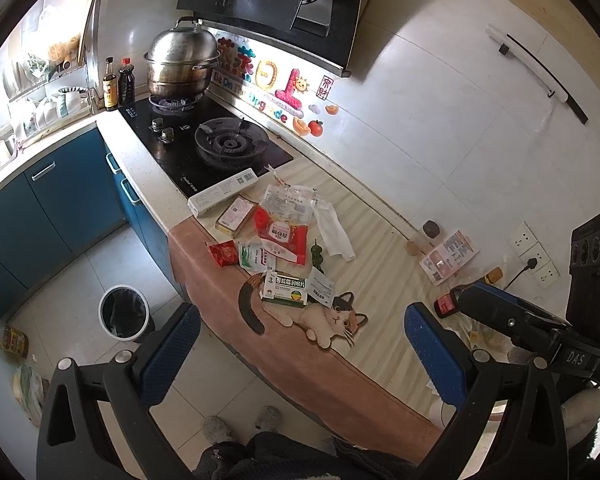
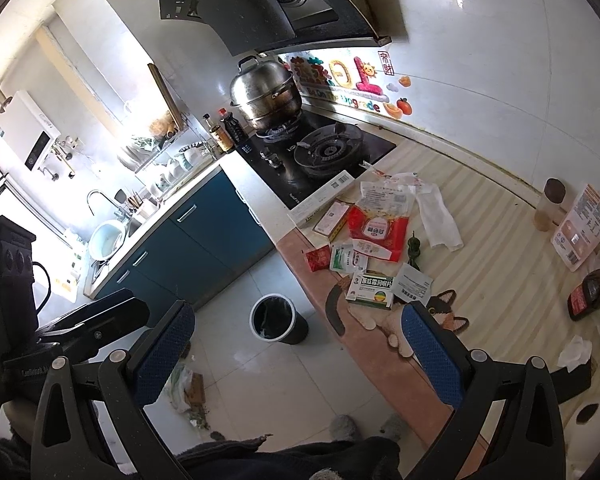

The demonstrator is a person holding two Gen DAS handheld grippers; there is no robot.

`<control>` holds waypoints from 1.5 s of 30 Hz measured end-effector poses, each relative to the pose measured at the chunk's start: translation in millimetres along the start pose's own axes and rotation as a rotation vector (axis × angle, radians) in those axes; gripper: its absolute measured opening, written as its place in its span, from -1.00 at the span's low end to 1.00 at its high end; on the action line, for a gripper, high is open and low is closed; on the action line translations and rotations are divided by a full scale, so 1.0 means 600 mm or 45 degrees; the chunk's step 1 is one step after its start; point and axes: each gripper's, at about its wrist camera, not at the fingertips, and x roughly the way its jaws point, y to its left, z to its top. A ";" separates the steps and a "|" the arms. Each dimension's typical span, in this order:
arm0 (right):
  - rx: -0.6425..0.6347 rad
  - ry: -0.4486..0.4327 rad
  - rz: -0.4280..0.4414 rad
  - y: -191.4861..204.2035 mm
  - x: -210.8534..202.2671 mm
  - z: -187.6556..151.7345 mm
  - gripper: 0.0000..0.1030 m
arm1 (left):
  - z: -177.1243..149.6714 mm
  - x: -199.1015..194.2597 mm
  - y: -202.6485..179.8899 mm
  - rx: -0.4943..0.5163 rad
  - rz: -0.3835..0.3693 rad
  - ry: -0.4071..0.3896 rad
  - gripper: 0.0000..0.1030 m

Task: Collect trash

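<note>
1. Left wrist view: the left gripper [image 1: 300,348] with blue pads hangs wide open and empty above the near edge of the striped counter mat with a cat picture [image 1: 384,280]. The trash lies on the mat near the black gas stove [image 1: 204,148]: a long white carton [image 1: 223,192], a red plastic wrapper [image 1: 280,236], a crumpled white tissue [image 1: 334,230] and a green-and-white medicine box [image 1: 286,290]. The round black-lined bin [image 1: 125,312] stands on the floor to the left.

2. Right wrist view: the right gripper [image 2: 296,350] is also wide open, holding nothing. I think the medicine box [image 2: 372,290], nearest, is best first: close on its short sides, lift straight, then carry left over the bin [image 2: 278,320].
</note>
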 end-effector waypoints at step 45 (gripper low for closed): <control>0.472 0.497 -0.546 -0.372 0.605 -0.020 0.98 | -0.029 0.571 0.222 -0.098 0.808 0.693 1.00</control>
